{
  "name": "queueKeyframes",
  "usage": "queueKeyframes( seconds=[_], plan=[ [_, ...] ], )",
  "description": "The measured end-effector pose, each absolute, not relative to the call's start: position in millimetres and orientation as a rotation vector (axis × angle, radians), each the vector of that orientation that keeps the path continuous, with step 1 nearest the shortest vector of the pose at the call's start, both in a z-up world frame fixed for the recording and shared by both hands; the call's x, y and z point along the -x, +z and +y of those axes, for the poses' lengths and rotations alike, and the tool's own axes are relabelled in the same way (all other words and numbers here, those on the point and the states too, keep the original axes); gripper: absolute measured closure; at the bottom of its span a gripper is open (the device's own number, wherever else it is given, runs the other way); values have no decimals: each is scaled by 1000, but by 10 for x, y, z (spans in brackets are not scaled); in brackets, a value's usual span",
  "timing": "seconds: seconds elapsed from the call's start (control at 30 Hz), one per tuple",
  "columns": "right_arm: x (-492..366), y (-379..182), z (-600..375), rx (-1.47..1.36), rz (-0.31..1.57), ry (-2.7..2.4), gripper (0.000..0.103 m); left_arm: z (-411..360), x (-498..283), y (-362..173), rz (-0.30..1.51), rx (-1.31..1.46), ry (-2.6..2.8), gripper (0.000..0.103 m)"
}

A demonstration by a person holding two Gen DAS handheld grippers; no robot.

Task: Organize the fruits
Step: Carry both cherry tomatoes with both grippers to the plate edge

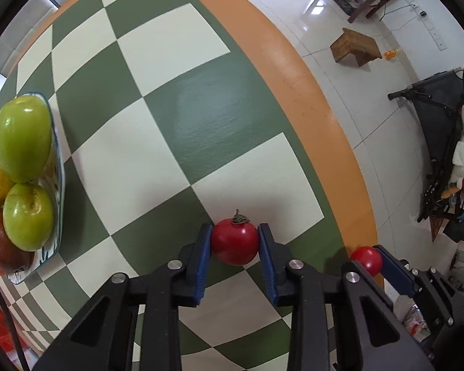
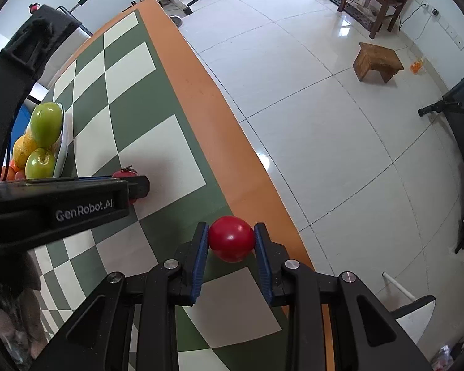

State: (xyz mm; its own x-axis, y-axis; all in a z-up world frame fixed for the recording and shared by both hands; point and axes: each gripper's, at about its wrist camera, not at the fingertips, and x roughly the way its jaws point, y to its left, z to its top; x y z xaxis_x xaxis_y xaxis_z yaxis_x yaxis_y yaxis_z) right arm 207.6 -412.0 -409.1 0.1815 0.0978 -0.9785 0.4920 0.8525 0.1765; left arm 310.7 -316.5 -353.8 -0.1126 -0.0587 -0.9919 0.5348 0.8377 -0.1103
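Holding two red fruits at once — my left gripper (image 1: 235, 244) pinches the stemmed red fruit (image 1: 235, 241) on the checkered bench (image 1: 170, 123). My right gripper (image 2: 231, 241) clamps the smooth red fruit (image 2: 231, 242) near the orange edge — fruit plate (image 1: 56, 191) lies off left.

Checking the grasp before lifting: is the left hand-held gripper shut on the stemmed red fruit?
Shut on it. The left hand-held gripper has both blue pads pressed against the sides of the stemmed red fruit.
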Motion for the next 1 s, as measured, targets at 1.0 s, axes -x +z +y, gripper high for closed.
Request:
queueKeyframes(
  seconds=[1.0],
  plan=[
    [-3688, -3966, -1991, -560, 1357, 243, 71, 298, -3734, -3317, 1644, 675, -45, 76]
  ],
)
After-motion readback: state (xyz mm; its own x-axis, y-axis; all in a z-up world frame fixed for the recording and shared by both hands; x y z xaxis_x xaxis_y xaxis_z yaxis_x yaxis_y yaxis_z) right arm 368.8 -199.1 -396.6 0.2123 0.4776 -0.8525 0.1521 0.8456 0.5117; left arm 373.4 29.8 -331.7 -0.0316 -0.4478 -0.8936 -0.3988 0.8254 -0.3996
